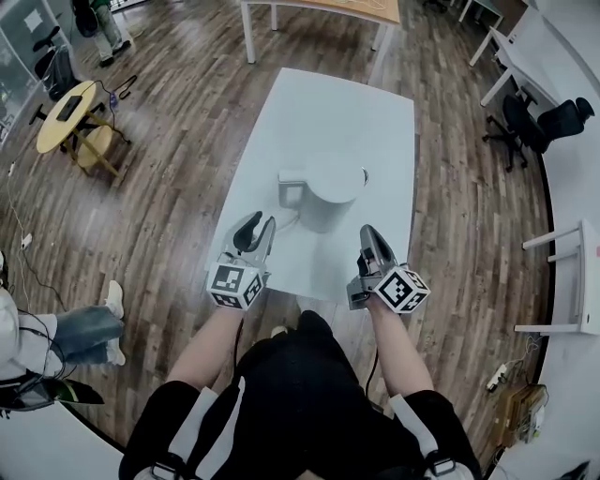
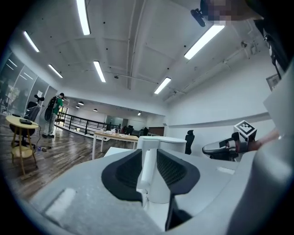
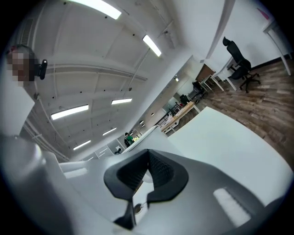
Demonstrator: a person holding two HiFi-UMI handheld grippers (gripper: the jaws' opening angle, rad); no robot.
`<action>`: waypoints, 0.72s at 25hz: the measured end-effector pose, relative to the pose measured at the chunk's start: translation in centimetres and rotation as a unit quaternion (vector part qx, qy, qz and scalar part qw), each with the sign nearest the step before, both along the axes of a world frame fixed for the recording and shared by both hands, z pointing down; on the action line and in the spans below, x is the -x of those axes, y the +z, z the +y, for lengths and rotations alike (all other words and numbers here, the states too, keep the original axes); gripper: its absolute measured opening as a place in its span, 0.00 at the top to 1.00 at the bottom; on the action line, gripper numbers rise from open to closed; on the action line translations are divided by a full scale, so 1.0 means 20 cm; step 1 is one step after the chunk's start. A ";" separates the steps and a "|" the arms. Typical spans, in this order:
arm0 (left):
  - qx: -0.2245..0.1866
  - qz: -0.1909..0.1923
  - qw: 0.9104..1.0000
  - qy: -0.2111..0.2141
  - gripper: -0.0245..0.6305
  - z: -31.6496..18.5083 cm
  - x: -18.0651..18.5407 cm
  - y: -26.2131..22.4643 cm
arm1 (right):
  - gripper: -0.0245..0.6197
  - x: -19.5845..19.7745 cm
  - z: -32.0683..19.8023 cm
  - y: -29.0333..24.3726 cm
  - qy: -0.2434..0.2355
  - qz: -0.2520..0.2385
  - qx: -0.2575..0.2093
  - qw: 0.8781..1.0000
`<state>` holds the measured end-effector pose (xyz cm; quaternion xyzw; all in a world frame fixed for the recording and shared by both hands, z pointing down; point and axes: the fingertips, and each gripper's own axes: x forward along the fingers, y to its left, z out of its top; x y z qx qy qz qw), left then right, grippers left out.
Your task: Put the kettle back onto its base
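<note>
A white kettle [image 1: 330, 194] stands upright in the middle of the white table [image 1: 375, 112], its handle [image 1: 291, 188] turned to the left. A thin cord [image 1: 287, 222] runs from its foot; whether a base lies under it I cannot tell. My left gripper [image 1: 265, 228] hovers over the table's front part, short of the handle, open and empty. In the left gripper view the handle [image 2: 148, 163] shows through the gap of the left gripper [image 2: 149, 153], well beyond the tips. My right gripper [image 1: 368, 234] is front right of the kettle. In its own view the right gripper [image 3: 148, 153] is shut on nothing.
The table's front edge [image 1: 281, 292] lies just under both grippers. A round yellow side table [image 1: 66, 111] and a seated person's leg [image 1: 80, 333] are at the left. Office chairs [image 1: 544, 122] and white desks stand at the right, a wooden table [image 1: 328, 7] beyond.
</note>
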<state>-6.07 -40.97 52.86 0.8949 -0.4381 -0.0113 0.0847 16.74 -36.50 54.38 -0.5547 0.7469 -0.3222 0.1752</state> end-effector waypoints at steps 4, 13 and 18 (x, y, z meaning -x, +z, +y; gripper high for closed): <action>-0.023 -0.004 1.000 0.016 0.86 0.14 0.04 -0.08 | 0.96 0.14 0.12 -0.07 -0.027 0.062 -0.023 0.997; -0.023 0.003 0.999 0.030 0.96 0.34 0.06 -0.13 | 0.96 0.23 0.34 -0.20 -0.038 0.176 -0.075 0.981; -0.023 0.031 0.999 0.037 0.96 0.46 0.06 -0.21 | 0.96 0.17 0.41 -0.19 -0.039 0.181 -0.072 0.980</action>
